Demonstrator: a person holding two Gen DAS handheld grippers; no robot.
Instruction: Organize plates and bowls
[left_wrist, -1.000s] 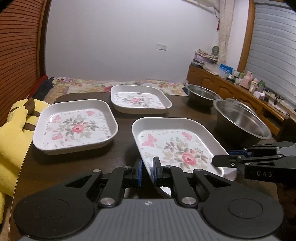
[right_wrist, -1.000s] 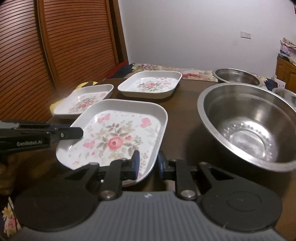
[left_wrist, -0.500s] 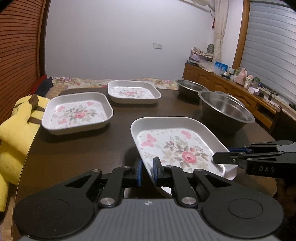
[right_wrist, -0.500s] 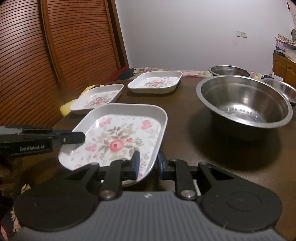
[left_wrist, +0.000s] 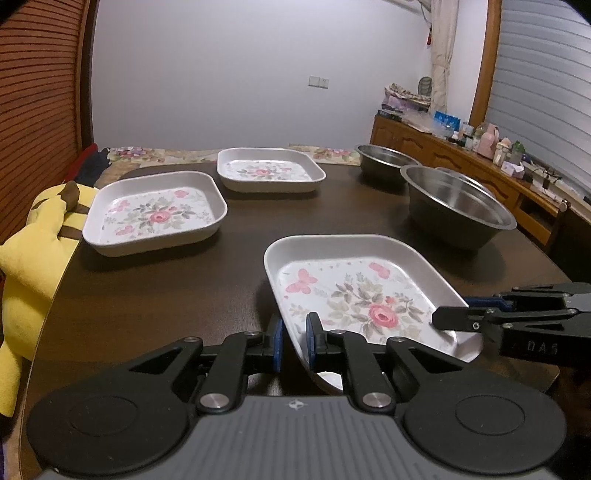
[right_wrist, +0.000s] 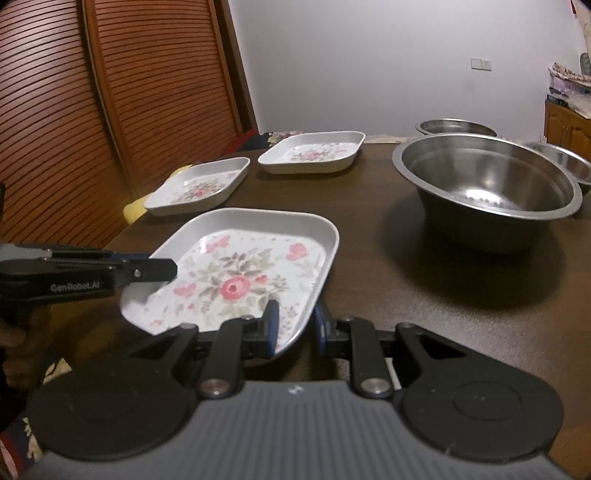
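A white square plate with a rose print (left_wrist: 354, 295) (right_wrist: 243, 273) is held above the dark table's near edge by both grippers. My left gripper (left_wrist: 294, 338) is shut on its left rim. My right gripper (right_wrist: 294, 326) is shut on its right rim; it also shows from the side in the left wrist view (left_wrist: 458, 317). Two more floral plates sit on the table: one at the left (left_wrist: 155, 212) (right_wrist: 199, 190) and one at the back (left_wrist: 267, 173) (right_wrist: 314, 151). A large steel bowl (left_wrist: 456, 205) (right_wrist: 487, 188) stands at the right.
A smaller steel bowl (left_wrist: 384, 158) (right_wrist: 456, 127) stands behind the large one, and a third (right_wrist: 565, 162) to its right. A yellow plush toy (left_wrist: 33, 243) hangs at the table's left edge. A wooden sideboard (left_wrist: 480, 166) with clutter runs along the right wall.
Both grippers have drawn back toward the near edge with the plate between them. The other plates and bowls now look farther away.
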